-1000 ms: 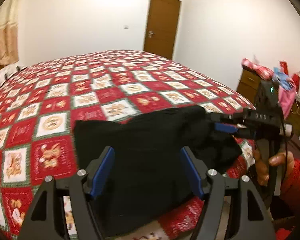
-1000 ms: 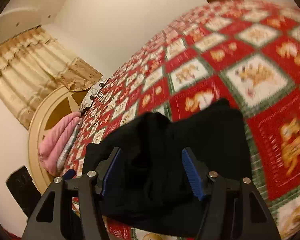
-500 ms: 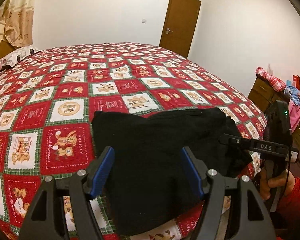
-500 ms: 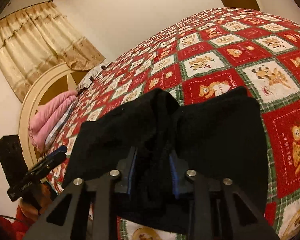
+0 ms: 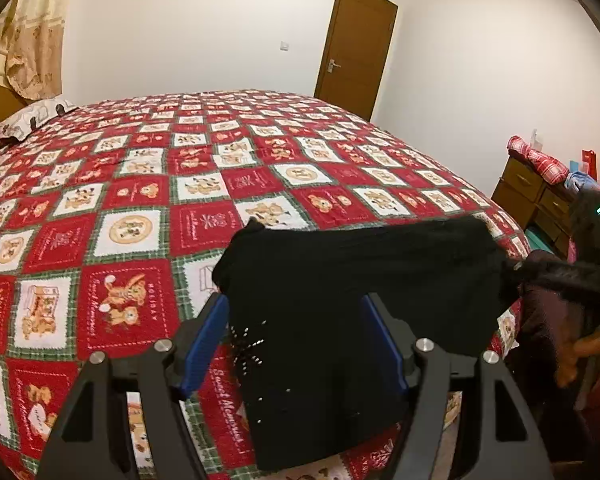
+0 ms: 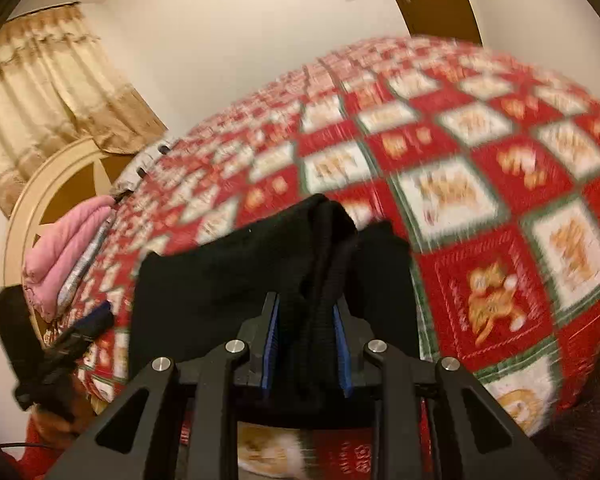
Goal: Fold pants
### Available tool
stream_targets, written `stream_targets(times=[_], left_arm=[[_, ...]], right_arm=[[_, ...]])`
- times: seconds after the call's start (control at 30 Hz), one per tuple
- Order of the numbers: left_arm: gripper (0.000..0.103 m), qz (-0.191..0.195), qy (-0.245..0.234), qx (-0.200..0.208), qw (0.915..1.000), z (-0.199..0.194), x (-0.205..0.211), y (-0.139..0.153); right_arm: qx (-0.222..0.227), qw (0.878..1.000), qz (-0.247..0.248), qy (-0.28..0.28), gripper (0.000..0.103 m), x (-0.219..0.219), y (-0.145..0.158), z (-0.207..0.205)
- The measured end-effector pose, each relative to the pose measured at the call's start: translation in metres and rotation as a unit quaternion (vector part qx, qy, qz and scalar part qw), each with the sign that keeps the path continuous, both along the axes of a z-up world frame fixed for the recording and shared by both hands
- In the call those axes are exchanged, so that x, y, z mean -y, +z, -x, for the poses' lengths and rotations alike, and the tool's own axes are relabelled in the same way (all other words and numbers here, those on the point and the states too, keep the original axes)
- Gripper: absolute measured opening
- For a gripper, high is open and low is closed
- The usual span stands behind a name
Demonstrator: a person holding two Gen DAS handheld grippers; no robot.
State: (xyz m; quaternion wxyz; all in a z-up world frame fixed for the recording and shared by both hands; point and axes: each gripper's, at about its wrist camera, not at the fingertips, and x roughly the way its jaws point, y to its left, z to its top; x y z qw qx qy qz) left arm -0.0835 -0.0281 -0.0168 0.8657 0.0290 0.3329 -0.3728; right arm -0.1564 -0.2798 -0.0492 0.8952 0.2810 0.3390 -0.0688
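Observation:
Black pants [image 5: 360, 280] lie partly folded on the near edge of the red patchwork quilt [image 5: 132, 308]. My left gripper [image 5: 300, 336] hovers just over their near left part. Its blue pads [image 5: 206, 340] stand wide apart and open, and dark cloth fills the view between them. At the pants' right end the right gripper [image 5: 516, 270] shows blurred, held by a hand. In the right wrist view the right gripper [image 6: 306, 328] is shut on a bunched ridge of the pants [image 6: 220, 280], lifted a little off the quilt [image 6: 492, 300]. The left gripper [image 6: 88, 324] shows at the left edge.
The bed fills most of both views. A brown door [image 5: 356, 44] is in the far wall. A wooden dresser [image 5: 536, 196] heaped with clothes stands at the right. Pink bedding [image 6: 68, 248], a cream headboard [image 6: 32, 200] and a curtain [image 6: 40, 92] are at the bed's head.
The right gripper's jaws have closed from wide open onto a ridge of the pants and lifted it slightly. The left gripper has stayed open over the pants.

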Motion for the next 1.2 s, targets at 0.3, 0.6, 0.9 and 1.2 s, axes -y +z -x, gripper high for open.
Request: stream_targets(times=[0.3, 0.6, 0.9, 1.2], left_arm=[[0.071, -0.017, 0.01, 0.014, 0.9997, 0.001, 0.0, 0.003], [0.071, -0.035, -0.029, 0.05, 0.9977, 0.01, 0.042, 0.008], [0.071, -0.084, 0.024, -0.003, 0.9962, -0.018, 0.04, -0.032], [0.072, -0.023, 0.087, -0.004, 0.9959, -0.038, -0.004, -0.001]], right_arm=[[0.042, 0.998, -0.033, -0.035, 0.046, 0.026, 0.002, 0.024], [0.032, 0.994, 0.083, 0.063, 0.032, -0.034, 0.034, 0.045], [-0.049, 0.994, 0.045, 0.084, 0.032, -0.041, -0.028, 0.03], [0.047, 0.993, 0.091, 0.05, 0.032, -0.028, 0.028, 0.018]])
